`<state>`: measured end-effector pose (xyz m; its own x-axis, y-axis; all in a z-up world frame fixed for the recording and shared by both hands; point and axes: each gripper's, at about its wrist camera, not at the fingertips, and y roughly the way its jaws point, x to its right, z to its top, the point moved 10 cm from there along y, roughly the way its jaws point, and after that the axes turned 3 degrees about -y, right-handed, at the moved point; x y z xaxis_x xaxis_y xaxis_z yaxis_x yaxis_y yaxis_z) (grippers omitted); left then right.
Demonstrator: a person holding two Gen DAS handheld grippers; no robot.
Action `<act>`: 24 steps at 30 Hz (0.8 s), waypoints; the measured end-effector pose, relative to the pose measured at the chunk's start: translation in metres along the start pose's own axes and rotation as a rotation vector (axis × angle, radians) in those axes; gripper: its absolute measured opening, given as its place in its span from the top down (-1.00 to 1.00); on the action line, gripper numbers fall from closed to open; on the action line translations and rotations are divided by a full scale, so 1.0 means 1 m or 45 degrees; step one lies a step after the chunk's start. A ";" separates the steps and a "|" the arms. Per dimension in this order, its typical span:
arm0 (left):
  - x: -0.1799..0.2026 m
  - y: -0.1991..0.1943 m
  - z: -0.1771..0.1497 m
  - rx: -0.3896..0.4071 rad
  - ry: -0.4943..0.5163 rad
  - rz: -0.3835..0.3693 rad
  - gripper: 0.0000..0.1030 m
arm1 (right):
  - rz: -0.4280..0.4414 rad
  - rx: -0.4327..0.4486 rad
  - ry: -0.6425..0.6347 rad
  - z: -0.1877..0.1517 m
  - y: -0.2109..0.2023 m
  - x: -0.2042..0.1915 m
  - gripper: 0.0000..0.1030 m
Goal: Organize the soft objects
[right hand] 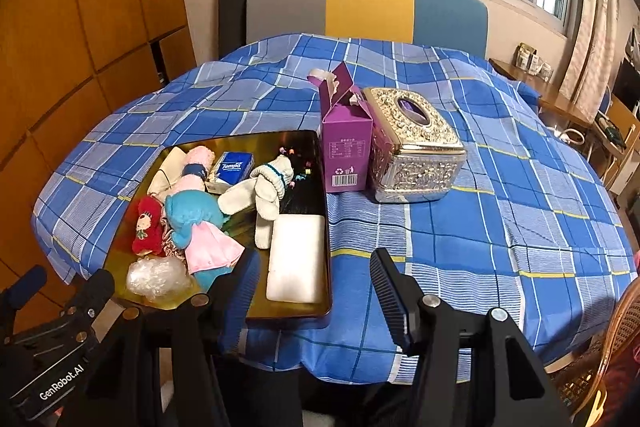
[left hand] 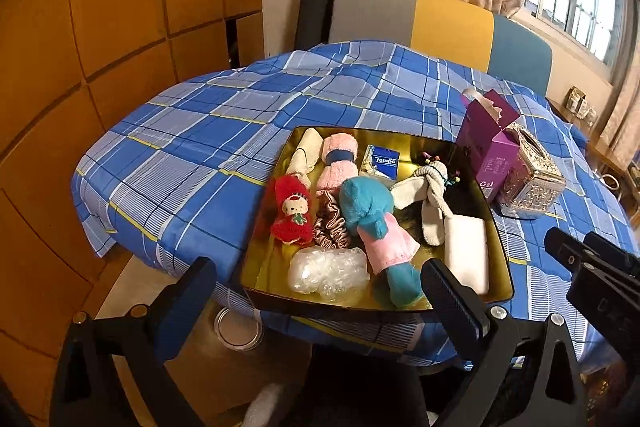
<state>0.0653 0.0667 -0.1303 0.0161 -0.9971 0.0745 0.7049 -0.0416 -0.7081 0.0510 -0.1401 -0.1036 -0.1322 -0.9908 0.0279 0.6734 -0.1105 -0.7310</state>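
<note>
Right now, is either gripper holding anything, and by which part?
Nothing is held. The left gripper and right gripper have open, empty jaws short of the tray.

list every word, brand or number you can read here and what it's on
"Tempo": on the blue tissue pack in the tray.
"GenRobot.AI": on the left tongs, seen from the right wrist view.
Purple box: a table of small print, a barcode and recycling symbols, all too small to read.
Silver tissue box: embossed pattern only, no text.
Nothing else is legible.
</note>
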 end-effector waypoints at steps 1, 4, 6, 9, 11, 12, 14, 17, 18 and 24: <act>0.000 0.000 0.000 0.001 0.002 0.004 -0.99 | -0.010 0.012 -0.006 0.001 -0.002 0.000 -0.12; -0.002 0.001 0.000 -0.005 0.001 0.007 -0.99 | -0.007 0.024 -0.003 0.003 -0.004 0.000 -0.12; -0.002 0.002 -0.001 -0.010 -0.004 0.004 -0.99 | -0.009 0.026 0.002 0.003 -0.005 0.001 -0.12; -0.003 0.004 -0.001 -0.006 0.009 0.019 -0.99 | -0.011 0.021 0.004 0.003 -0.004 0.001 -0.12; -0.002 0.005 -0.001 -0.007 0.018 0.023 -0.99 | -0.007 0.015 0.000 0.002 -0.003 0.000 -0.12; -0.003 0.005 -0.002 -0.007 0.017 0.023 -0.99 | -0.008 0.013 -0.001 0.002 -0.003 0.000 -0.12; -0.002 0.005 -0.002 -0.009 0.017 0.021 -0.99 | -0.007 0.012 -0.002 0.002 -0.003 -0.001 -0.12; -0.003 0.006 -0.002 -0.014 0.010 0.023 -0.99 | -0.007 0.015 -0.003 0.002 -0.003 -0.001 -0.12; -0.003 0.006 -0.003 -0.016 0.008 0.023 -0.99 | -0.008 0.015 -0.002 0.002 -0.003 -0.001 -0.12; -0.003 0.008 -0.003 -0.022 0.003 0.023 -0.99 | -0.006 0.012 0.004 0.001 -0.002 -0.001 -0.12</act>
<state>0.0681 0.0695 -0.1383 0.0267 -0.9978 0.0601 0.6922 -0.0249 -0.7213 0.0506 -0.1393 -0.1008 -0.1375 -0.9901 0.0295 0.6796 -0.1160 -0.7243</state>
